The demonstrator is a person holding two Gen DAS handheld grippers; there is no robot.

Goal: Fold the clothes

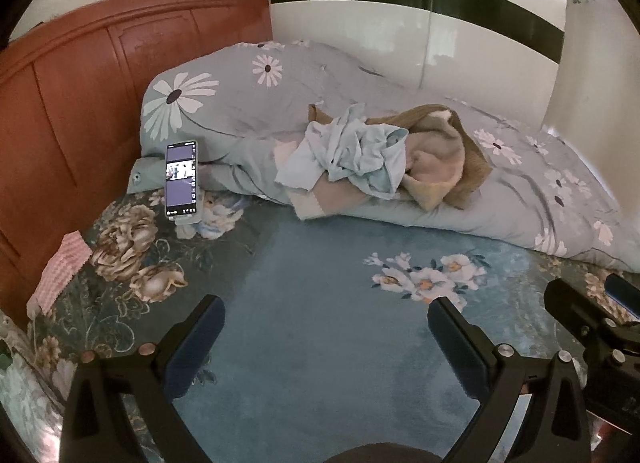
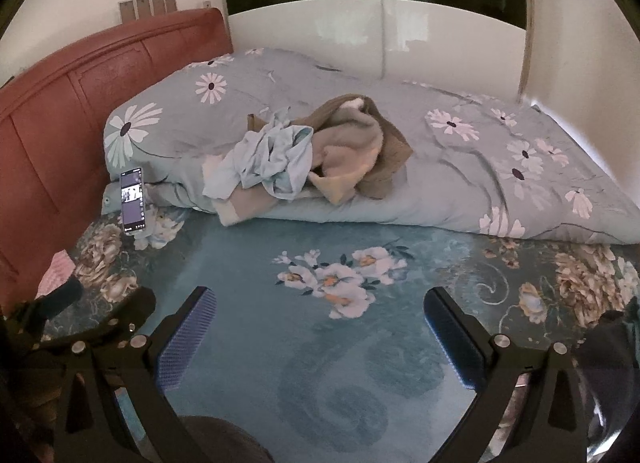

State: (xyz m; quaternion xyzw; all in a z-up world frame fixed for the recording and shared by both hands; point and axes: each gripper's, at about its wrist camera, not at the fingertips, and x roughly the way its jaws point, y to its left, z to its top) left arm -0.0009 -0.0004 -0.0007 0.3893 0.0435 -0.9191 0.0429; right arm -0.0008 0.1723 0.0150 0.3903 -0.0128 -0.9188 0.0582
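Fingers of the left gripper (image 1: pixel 326 313) fill the bottom of the left wrist view, spread wide apart with nothing between them, hanging above the blue floral bedspread (image 1: pixel 320 363). Beyond, a grey-blue quilt (image 1: pixel 248 103) printed with white daisies lies bunched along the far side of the bed. On its near edge rests the pile of clothes: a crumpled light blue garment (image 1: pixel 352 155) on top of a pale pink piece (image 1: pixel 320 199), with a tan fleecy garment (image 1: pixel 444 155) touching it on the right. A phone (image 1: pixel 182 179) stands upright at the left, its screen lit; any writing on it is too small to read. A red-brown wooden headboard (image 1: pixel 80 95) runs along the left, with a pink checked cloth (image 1: pixel 64 267) beside it. A white wardrobe (image 1: pixel 400 43) with a dark stripe stands behind. The right gripper's black frame shows at the right edge.

In the right wrist view, the right gripper (image 2: pixel 320 305) is likewise wide open and empty over the bedspread (image 2: pixel 280 363), directly in front of a cluster of white printed flowers. The light blue garment (image 2: pixel 272 159) and tan garment (image 2: pixel 360 143) sit on the quilt (image 2: pixel 460 183), well apart from the fingers. This view shows more of the quilt's right end and brown printed blooms there; the phone (image 2: pixel 132 199) appears smaller at the left. Part of the left gripper's frame appears at the lower left.
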